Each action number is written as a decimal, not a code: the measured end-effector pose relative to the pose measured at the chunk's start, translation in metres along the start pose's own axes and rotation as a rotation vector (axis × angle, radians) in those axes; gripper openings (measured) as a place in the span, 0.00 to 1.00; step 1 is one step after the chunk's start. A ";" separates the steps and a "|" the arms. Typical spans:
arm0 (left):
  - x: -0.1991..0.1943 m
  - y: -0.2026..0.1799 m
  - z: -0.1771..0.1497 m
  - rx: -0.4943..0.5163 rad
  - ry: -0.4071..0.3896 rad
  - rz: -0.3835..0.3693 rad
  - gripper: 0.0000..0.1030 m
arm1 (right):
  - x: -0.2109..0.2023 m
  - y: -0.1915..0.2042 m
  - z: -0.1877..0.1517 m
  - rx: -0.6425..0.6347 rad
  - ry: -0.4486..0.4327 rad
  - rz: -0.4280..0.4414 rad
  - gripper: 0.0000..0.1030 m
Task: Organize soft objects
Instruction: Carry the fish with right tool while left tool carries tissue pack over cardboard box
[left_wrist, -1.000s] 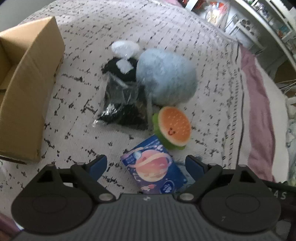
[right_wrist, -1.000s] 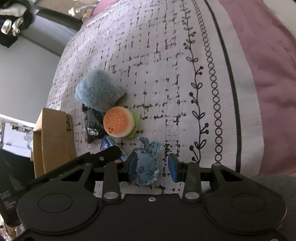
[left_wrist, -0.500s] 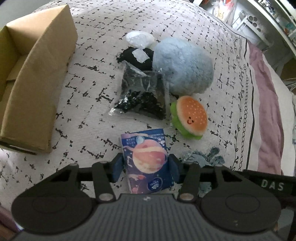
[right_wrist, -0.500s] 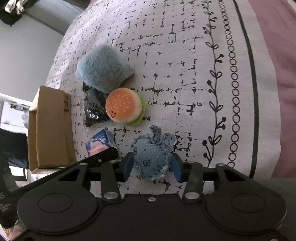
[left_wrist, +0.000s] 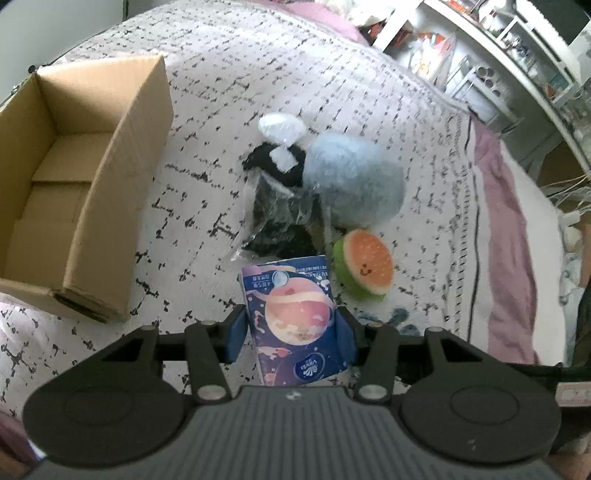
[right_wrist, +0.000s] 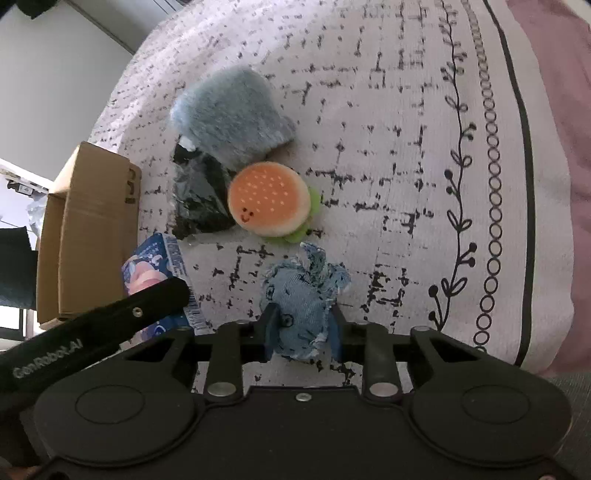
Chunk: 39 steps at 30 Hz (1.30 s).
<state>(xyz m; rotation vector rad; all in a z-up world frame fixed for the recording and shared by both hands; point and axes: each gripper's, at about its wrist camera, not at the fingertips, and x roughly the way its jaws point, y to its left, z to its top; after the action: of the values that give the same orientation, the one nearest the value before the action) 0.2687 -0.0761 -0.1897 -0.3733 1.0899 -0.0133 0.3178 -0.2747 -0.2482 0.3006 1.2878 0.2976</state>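
My left gripper (left_wrist: 291, 332) is shut on a blue tissue pack (left_wrist: 284, 288) with a planet print and holds it just above the bedspread. The jaws of my right gripper (right_wrist: 303, 332) are closing, and their pads squeeze a small denim stuffed toy (right_wrist: 301, 291) that lies on the bed. Beyond it sit a burger plush (right_wrist: 267, 201), a fluffy blue plush (right_wrist: 232, 114) and a clear bag of black stuff (right_wrist: 199, 199). An open cardboard box (left_wrist: 110, 184) stands to the left, with nothing visible inside.
The patterned bedspread (right_wrist: 406, 166) has bare room to the right of the toys, up to a mauve border (left_wrist: 506, 258). A black plush with white plastic (left_wrist: 280, 147) lies behind the bag. Shelves (left_wrist: 498, 74) stand past the bed's far edge.
The left jaws closed on the tissue pack and raised it, and the box shows more fully. The right jaws widened around the denim toy, then pinched it.
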 end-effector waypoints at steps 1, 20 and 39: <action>-0.004 0.000 0.000 0.000 -0.008 -0.009 0.48 | -0.003 0.002 -0.001 -0.007 -0.014 -0.006 0.25; -0.073 0.038 0.002 -0.018 -0.141 -0.082 0.48 | -0.066 0.057 -0.015 -0.063 -0.214 -0.036 0.25; -0.112 0.118 0.015 -0.115 -0.225 -0.064 0.48 | -0.062 0.156 -0.021 -0.166 -0.251 0.044 0.25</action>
<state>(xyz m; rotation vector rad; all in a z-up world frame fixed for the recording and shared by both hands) 0.2086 0.0599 -0.1229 -0.5011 0.8583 0.0339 0.2740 -0.1531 -0.1390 0.2175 1.0036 0.3891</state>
